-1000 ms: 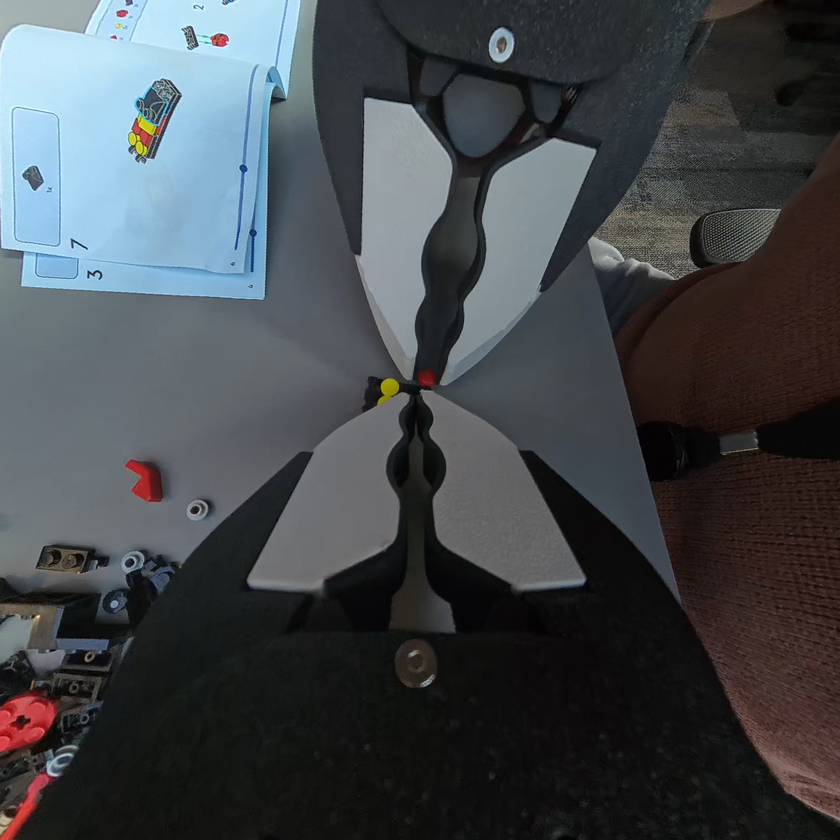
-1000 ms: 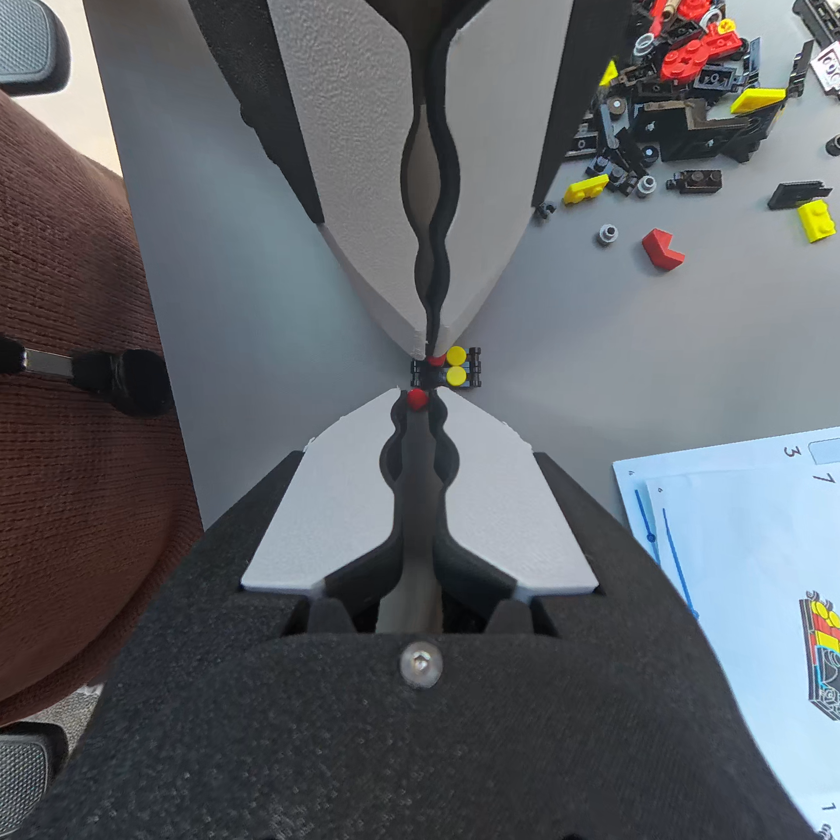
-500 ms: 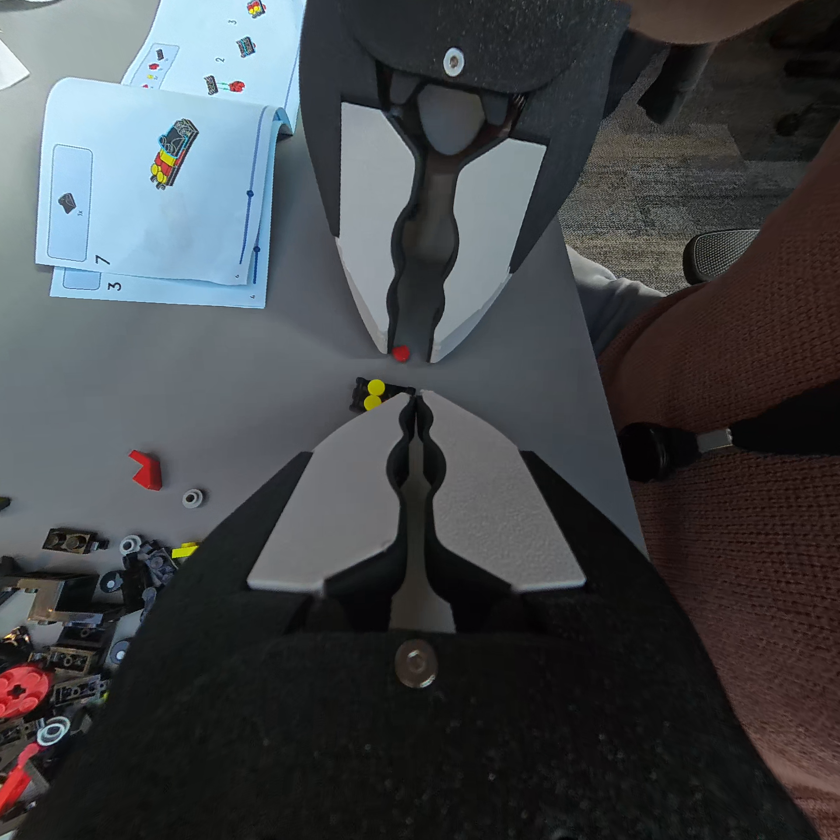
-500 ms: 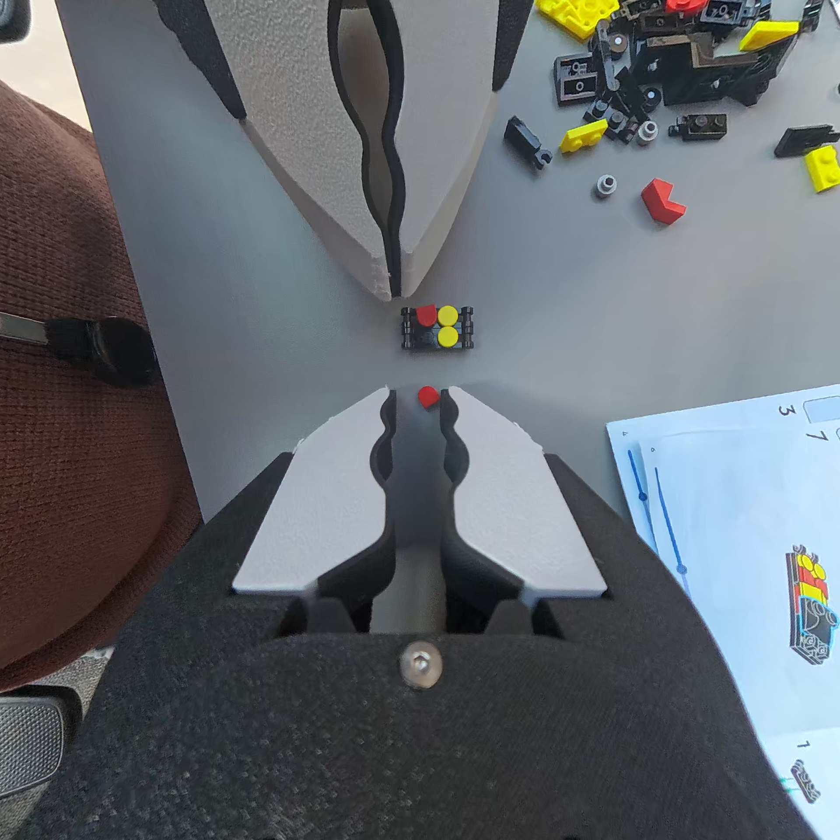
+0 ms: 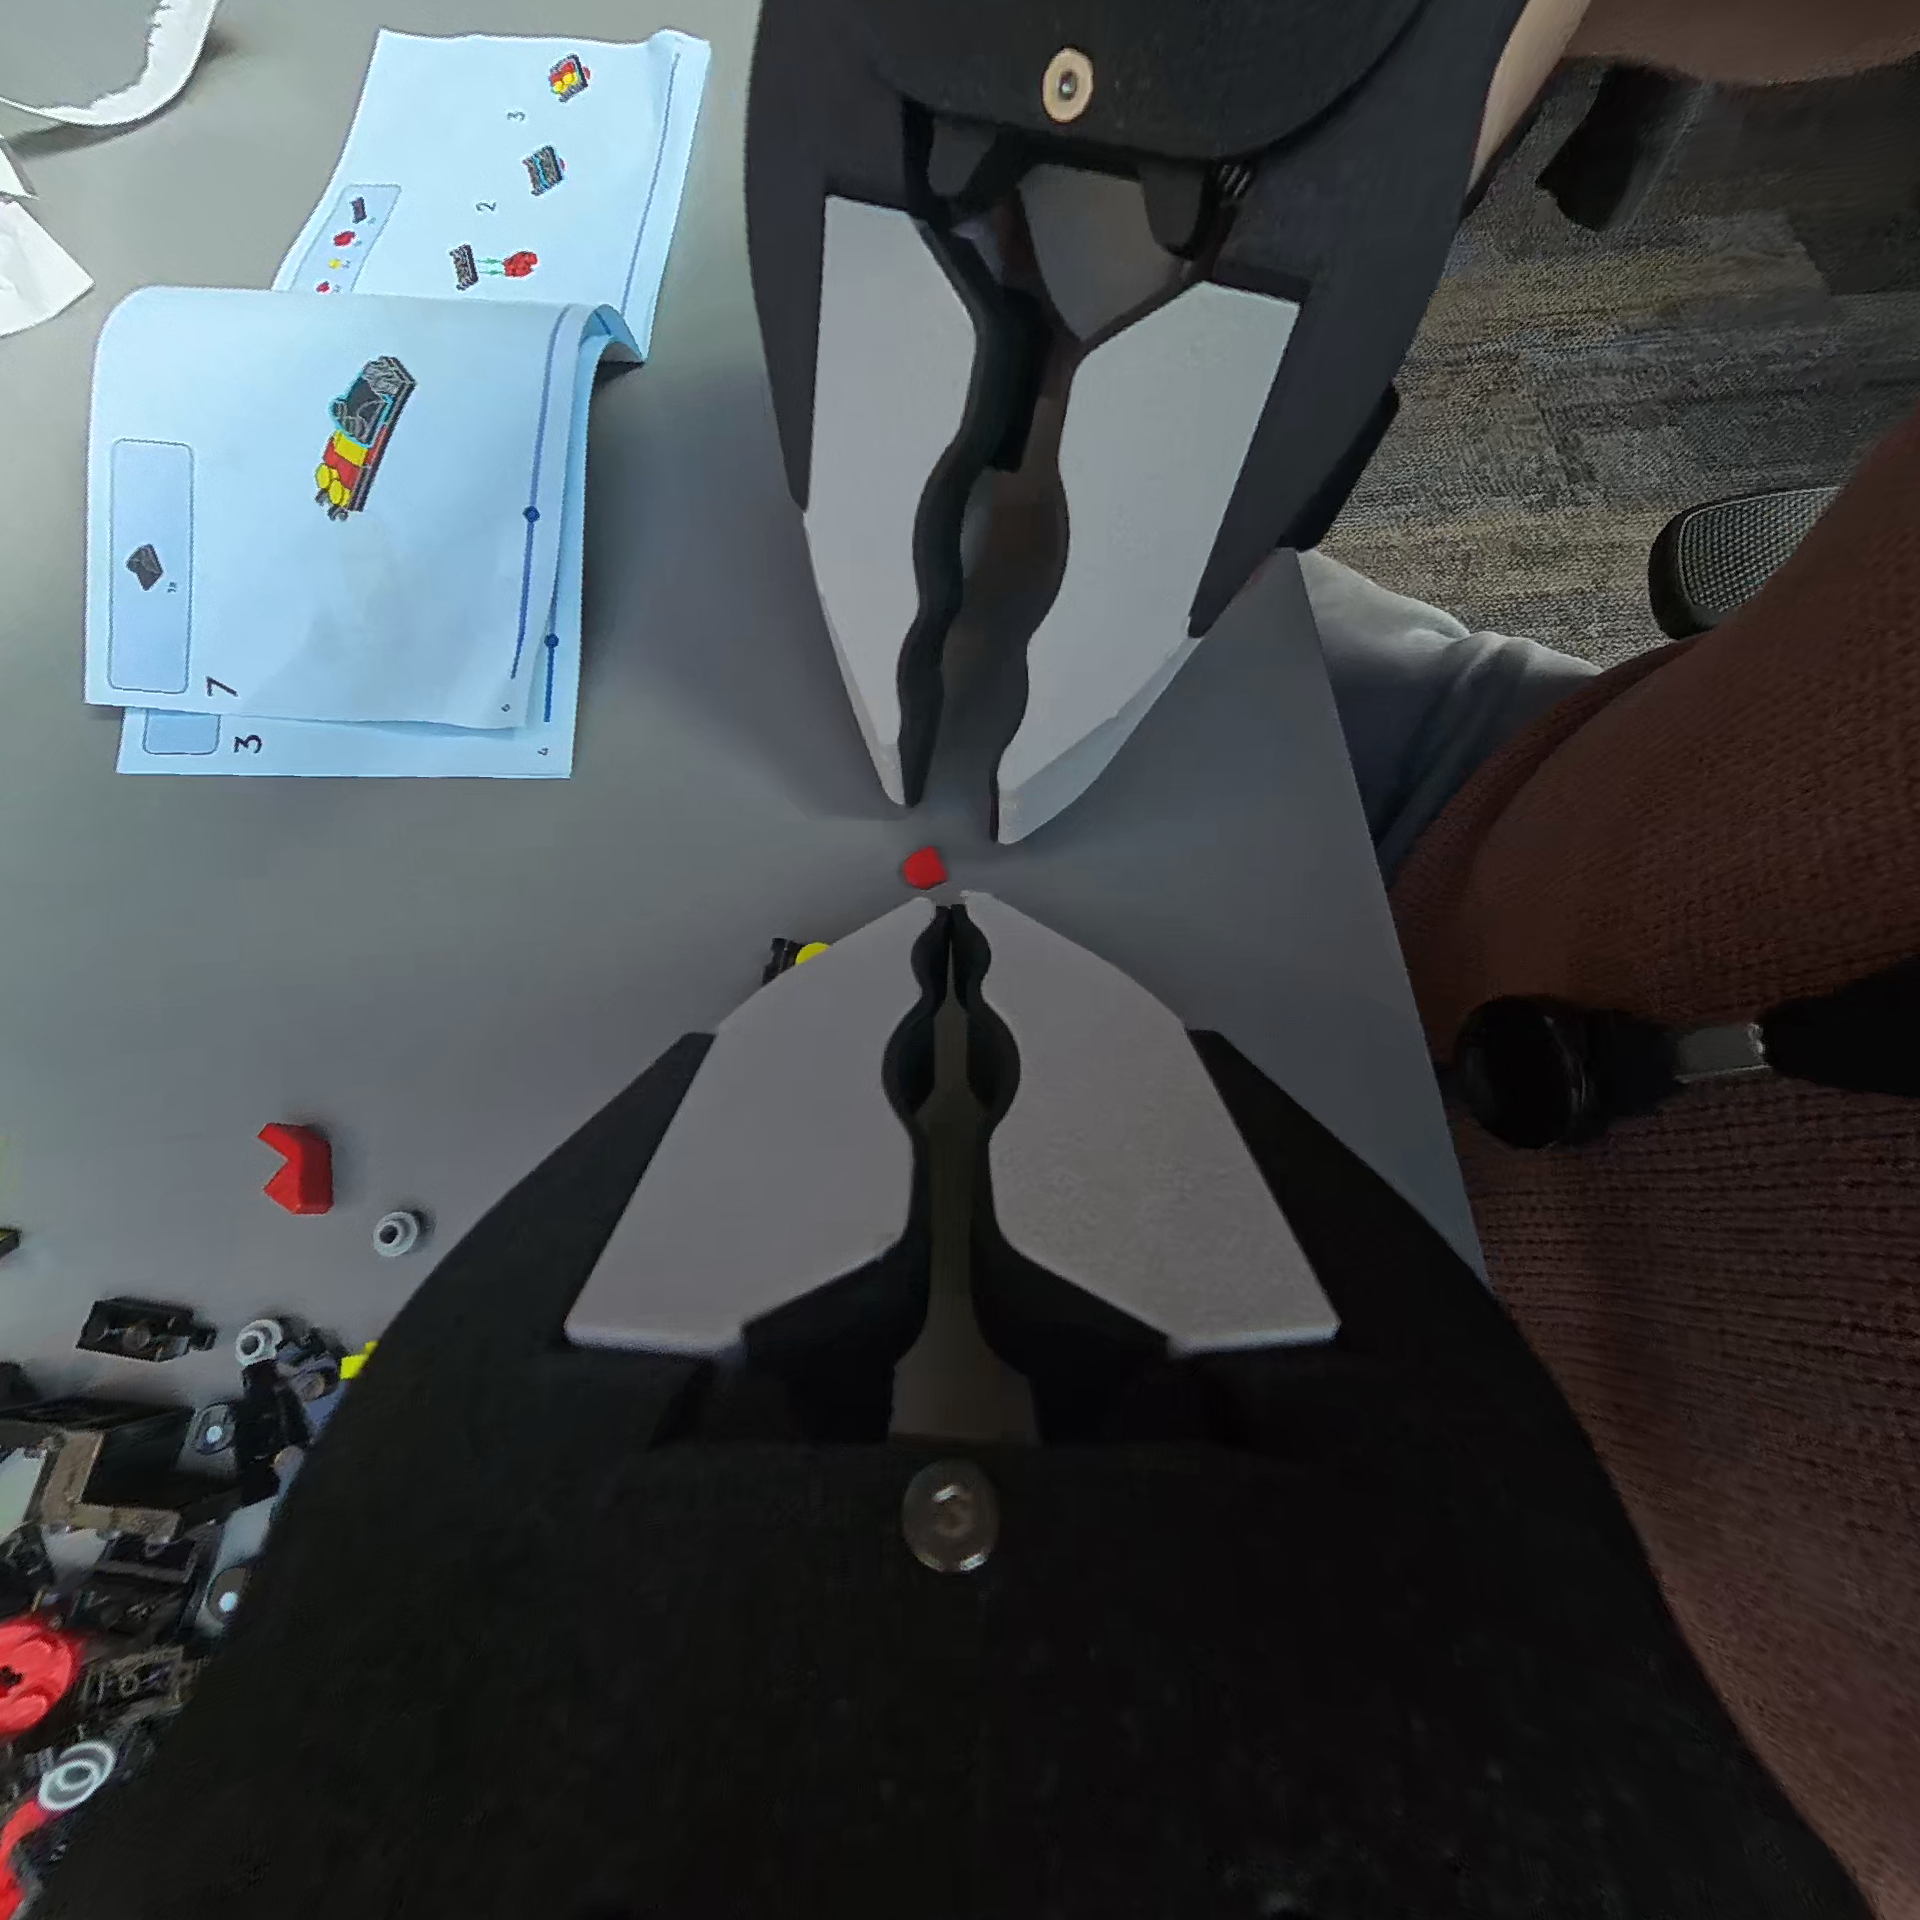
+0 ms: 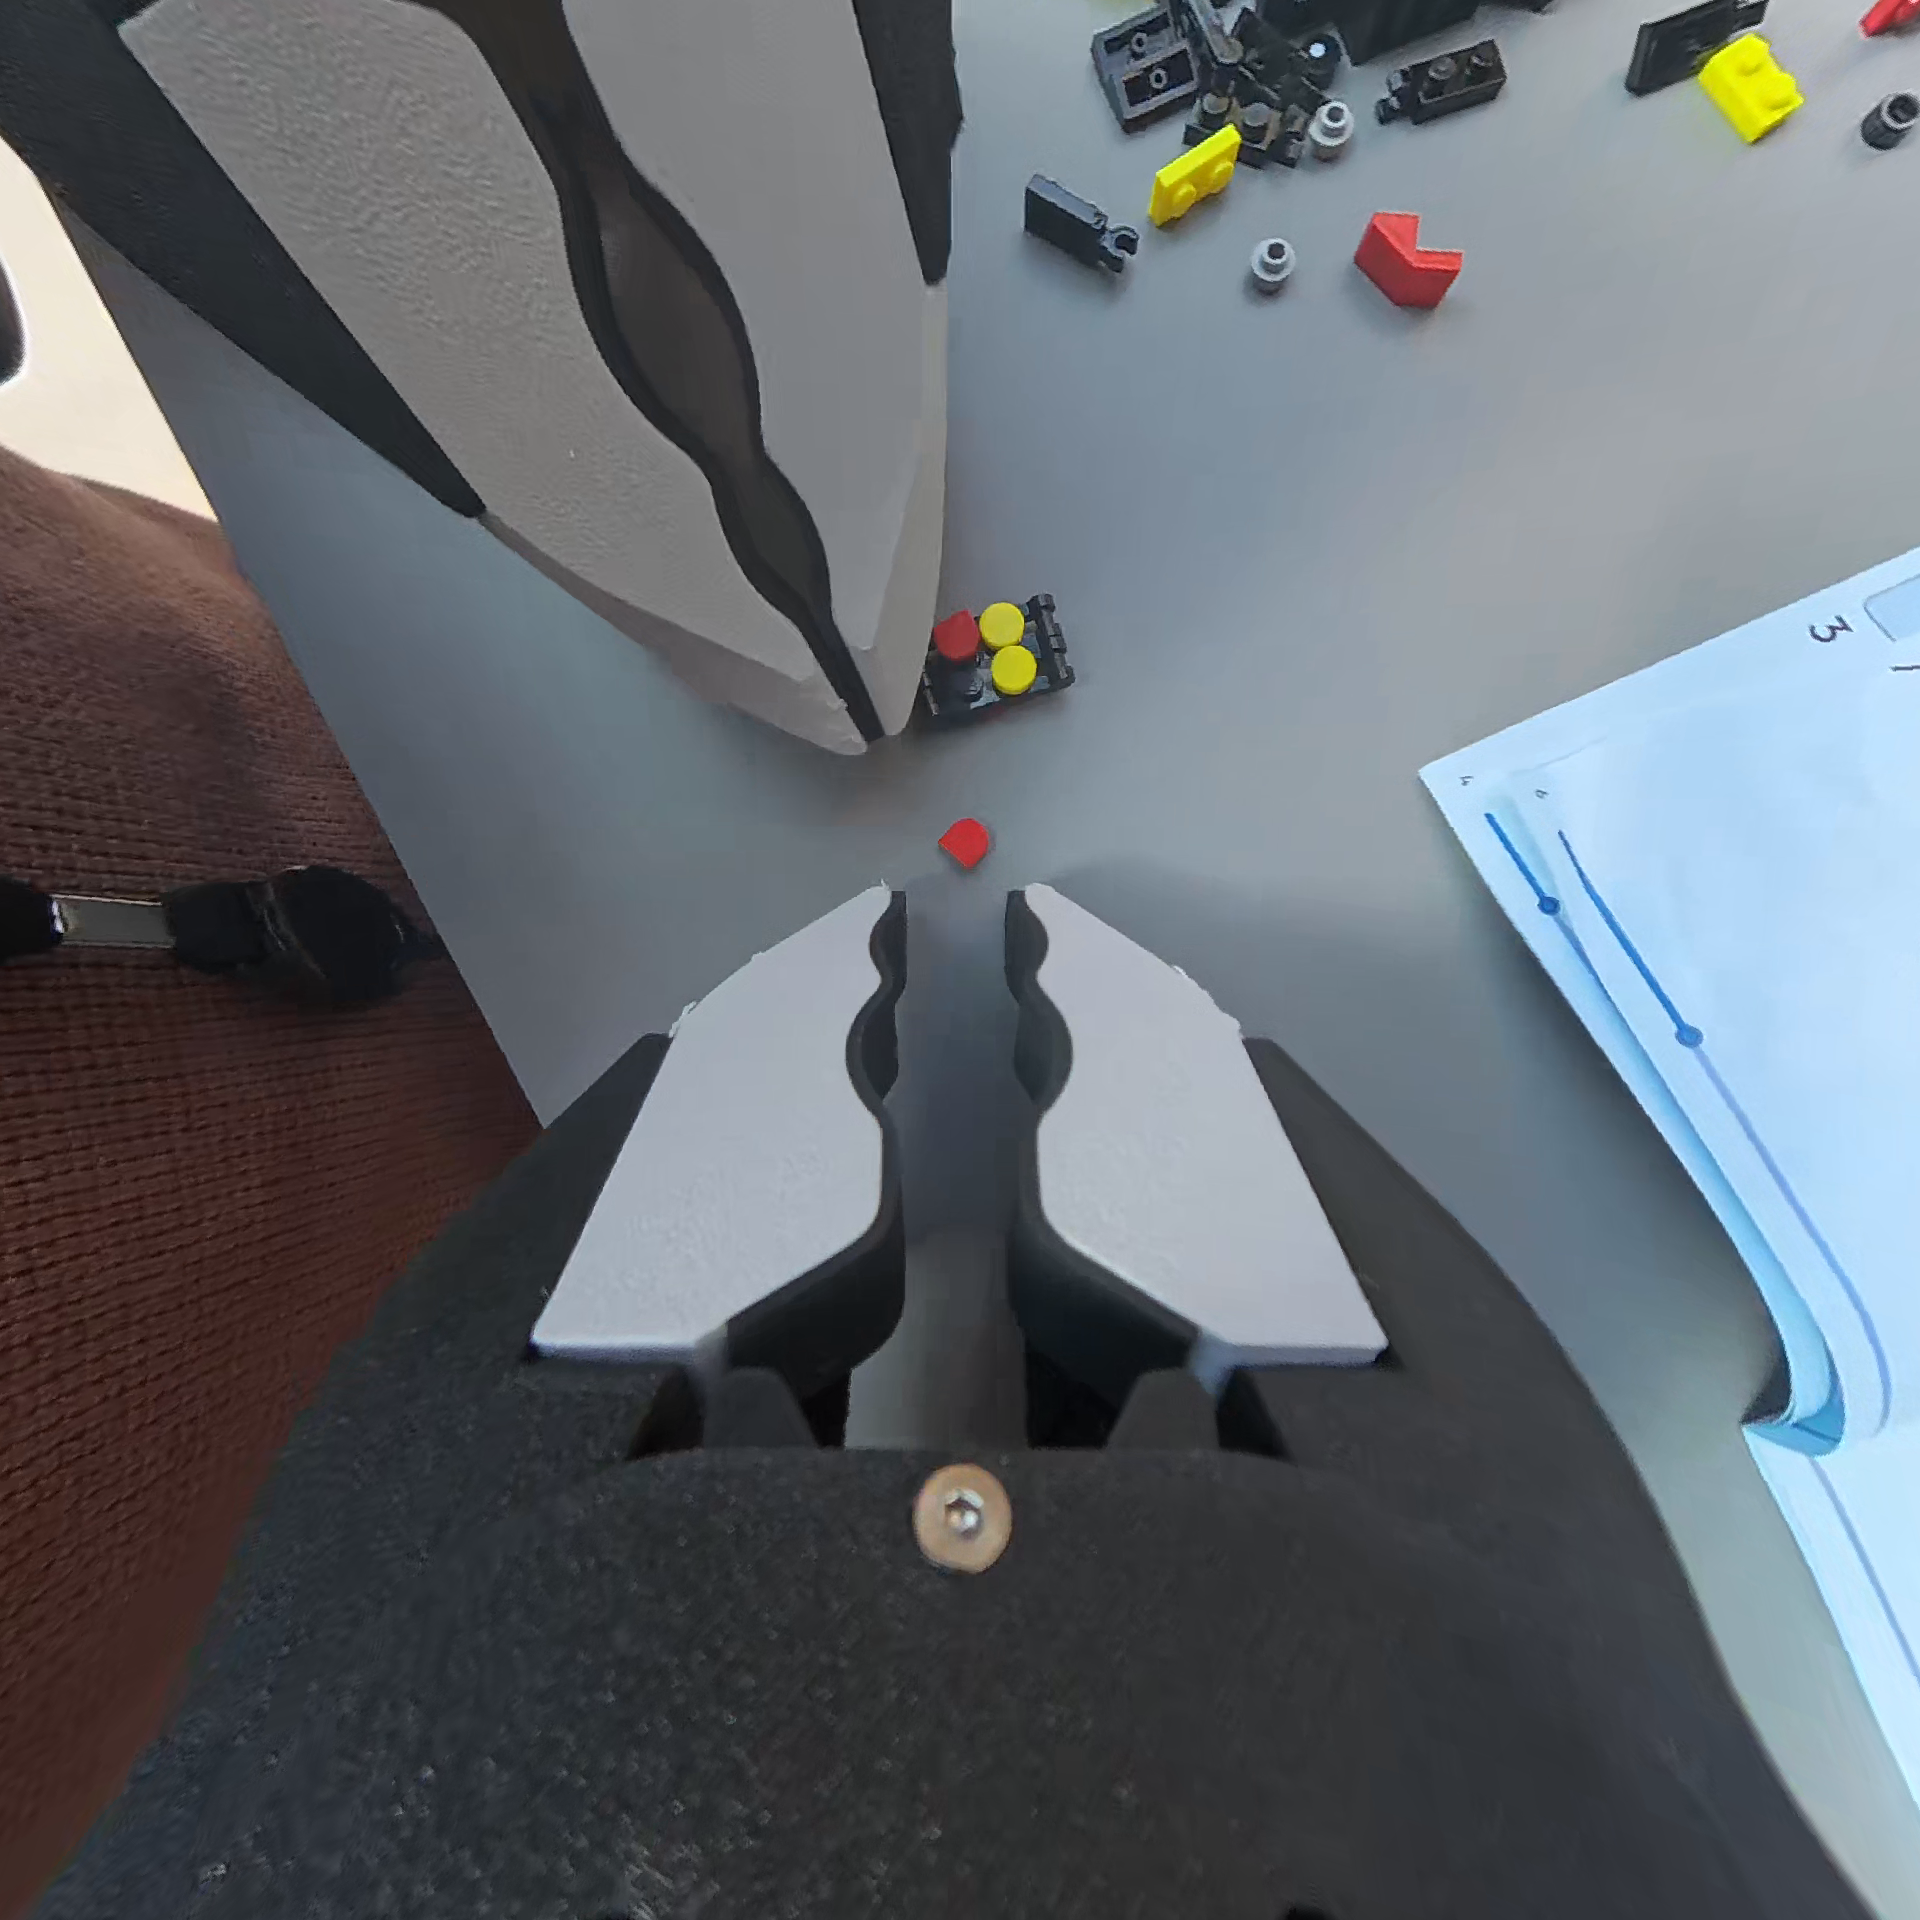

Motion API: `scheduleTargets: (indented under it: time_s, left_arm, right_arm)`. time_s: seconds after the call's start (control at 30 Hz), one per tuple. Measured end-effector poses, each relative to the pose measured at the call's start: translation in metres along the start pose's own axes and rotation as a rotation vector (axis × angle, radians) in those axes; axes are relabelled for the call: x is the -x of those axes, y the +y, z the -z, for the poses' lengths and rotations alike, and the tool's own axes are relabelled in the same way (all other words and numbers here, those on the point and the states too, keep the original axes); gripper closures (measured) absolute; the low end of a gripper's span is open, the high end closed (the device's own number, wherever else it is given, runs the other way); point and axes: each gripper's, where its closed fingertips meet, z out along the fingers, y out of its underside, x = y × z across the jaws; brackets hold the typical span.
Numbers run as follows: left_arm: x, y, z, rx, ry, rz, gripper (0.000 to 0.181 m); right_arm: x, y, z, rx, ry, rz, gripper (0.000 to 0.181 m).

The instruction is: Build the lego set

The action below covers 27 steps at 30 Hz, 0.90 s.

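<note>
Your left gripper (image 6: 878, 732) is pressed together, empty, tips just left of the small black assembly (image 6: 995, 657). Your right gripper (image 6: 956, 899) is spread; the loose red tile (image 6: 964, 842) lies on the table (image 6: 1195, 499) just ahead of its tips.

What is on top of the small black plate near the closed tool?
On the small black plate sit two yellow round tiles and one red tile; one corner stud is bare. The left tool covers its left edge. A second red tile lies loose on the table.
</note>
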Motion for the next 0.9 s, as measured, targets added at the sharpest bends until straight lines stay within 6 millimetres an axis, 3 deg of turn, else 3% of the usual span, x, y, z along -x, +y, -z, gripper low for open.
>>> scheduleTargets:
  time_s: [0.03,0.13,0.23,0.43,0.5,0.63,0.9]
  left_arm:
    - [0.003,-0.001,0.003,-0.008,-0.016,0.007,0.181]
    - [0.008,-0.001,0.013,-0.035,-0.029,0.024,0.181]
    - [0.012,0.003,0.019,-0.052,-0.024,0.029,0.181]
    - [0.016,0.008,0.022,-0.058,0.010,0.013,0.181]
    - [0.019,0.006,0.024,-0.080,0.006,0.018,0.181]
    - [0.020,0.004,0.025,-0.116,0.017,0.026,0.181]
    - [0.022,0.004,0.026,-0.144,0.025,0.036,0.181]
  right_arm:
    - [0.002,0.001,0.000,0.001,0.014,-0.015,0.164]
    - [0.010,0.000,0.001,-0.026,0.043,-0.088,0.167]
    - [0.005,0.003,0.000,-0.049,0.120,-0.165,0.171]
    - [0.011,-0.001,-0.001,-0.079,0.078,-0.239,0.173]
    - [0.015,-0.011,-0.001,-0.132,0.060,-0.250,0.173]
    - [0.026,-0.017,-0.013,-0.155,0.022,-0.270,0.176]
    - [0.007,-0.006,-0.008,-0.125,0.122,-0.278,0.176]
